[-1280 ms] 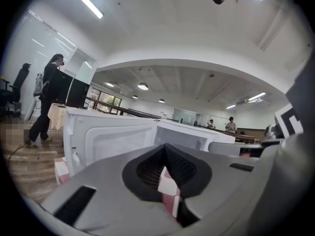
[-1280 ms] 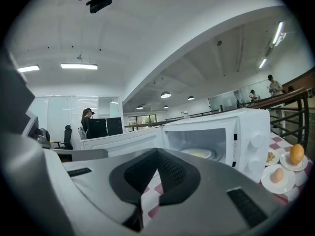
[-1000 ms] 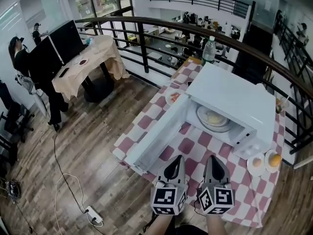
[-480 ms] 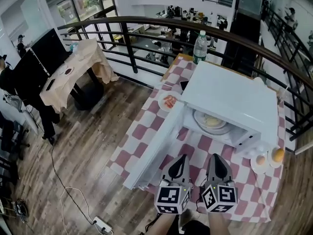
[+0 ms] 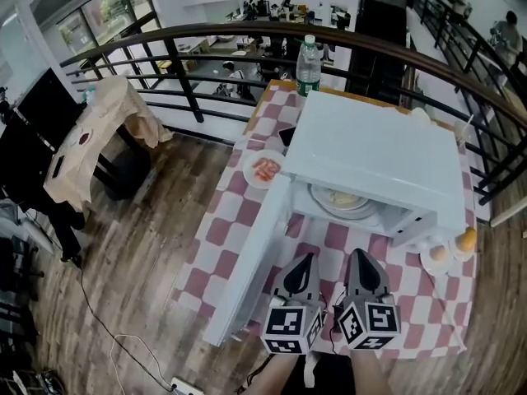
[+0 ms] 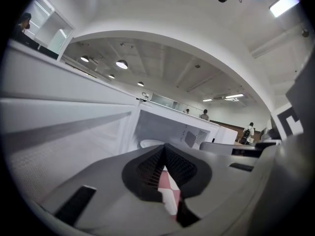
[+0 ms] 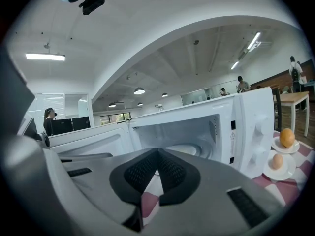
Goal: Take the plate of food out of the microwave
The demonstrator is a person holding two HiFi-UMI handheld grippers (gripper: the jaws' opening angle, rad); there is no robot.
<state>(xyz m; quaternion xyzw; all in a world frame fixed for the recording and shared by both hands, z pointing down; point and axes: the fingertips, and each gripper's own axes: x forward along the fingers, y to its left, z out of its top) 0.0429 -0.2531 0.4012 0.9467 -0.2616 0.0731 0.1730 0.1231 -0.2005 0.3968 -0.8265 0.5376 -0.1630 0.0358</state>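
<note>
White round plate of pale food (image 5: 342, 199) sits inside the open white microwave (image 5: 387, 159) on the red-and-white checked tabletop (image 5: 235, 212), dead ahead of both closed, empty grippers, with the right hand-held gripper (image 5: 356, 257) lined up nearer than the left hand-held gripper (image 5: 306, 260).

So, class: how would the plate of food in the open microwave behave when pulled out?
The plate looks rigid and smooth, probably slippery at its rim. Shallow and wide, it may tilt if pinched one-sided, sliding its pale food.
</note>
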